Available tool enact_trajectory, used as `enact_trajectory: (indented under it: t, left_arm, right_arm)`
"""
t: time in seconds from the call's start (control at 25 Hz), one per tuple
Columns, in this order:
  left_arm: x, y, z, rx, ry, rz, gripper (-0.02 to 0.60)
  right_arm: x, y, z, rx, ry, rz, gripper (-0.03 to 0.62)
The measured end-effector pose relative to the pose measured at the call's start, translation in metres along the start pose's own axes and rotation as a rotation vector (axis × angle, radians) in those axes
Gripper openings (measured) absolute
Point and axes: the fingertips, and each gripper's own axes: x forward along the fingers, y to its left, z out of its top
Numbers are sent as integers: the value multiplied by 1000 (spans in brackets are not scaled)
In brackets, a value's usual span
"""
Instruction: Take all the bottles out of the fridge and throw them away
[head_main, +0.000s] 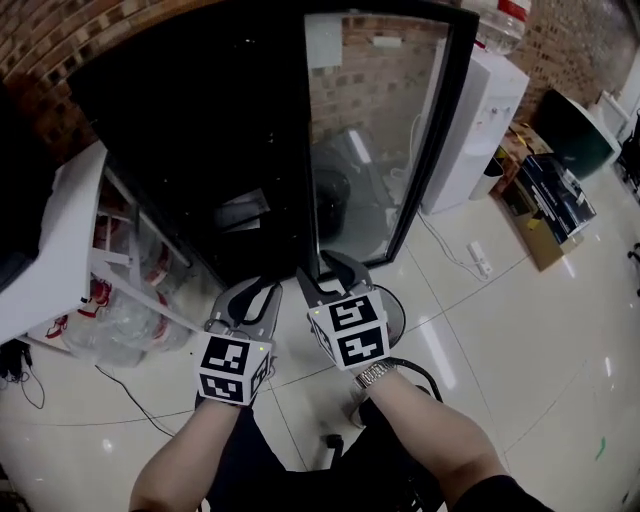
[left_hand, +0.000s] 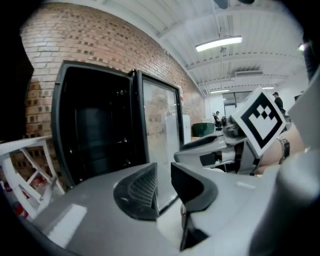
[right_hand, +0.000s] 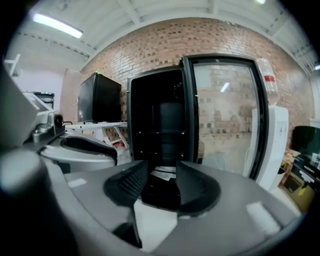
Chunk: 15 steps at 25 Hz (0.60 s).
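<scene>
Tall black fridge (head_main: 200, 120) stands open, its glass door (head_main: 370, 130) swung to the right; inside is too dark to pick out bottles. White water dispenser (head_main: 480, 120) sits beyond the door. White shelf rack (head_main: 70, 240) at left, with clear plastic bags (head_main: 120, 320) of red-labelled stuff under it. Side by side in front of the fridge and clear of it, left gripper (head_main: 262, 288) and right gripper (head_main: 318, 270) are both released and empty (left jaws a slit apart, right wider). The open cabinet shows beyond the right jaws
</scene>
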Motion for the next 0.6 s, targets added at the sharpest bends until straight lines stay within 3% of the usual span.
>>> enact_trajectory:
  t: [0.32,0.6]
  left_arm:
    - [-69,35,63,3,-144,103,84]
    - [-97,42,82,4,-180,121,64]
  right_arm:
    - [-16,56,80,-128,-104,50,107]
    - [-25,82,120,-177,-163,79,54]
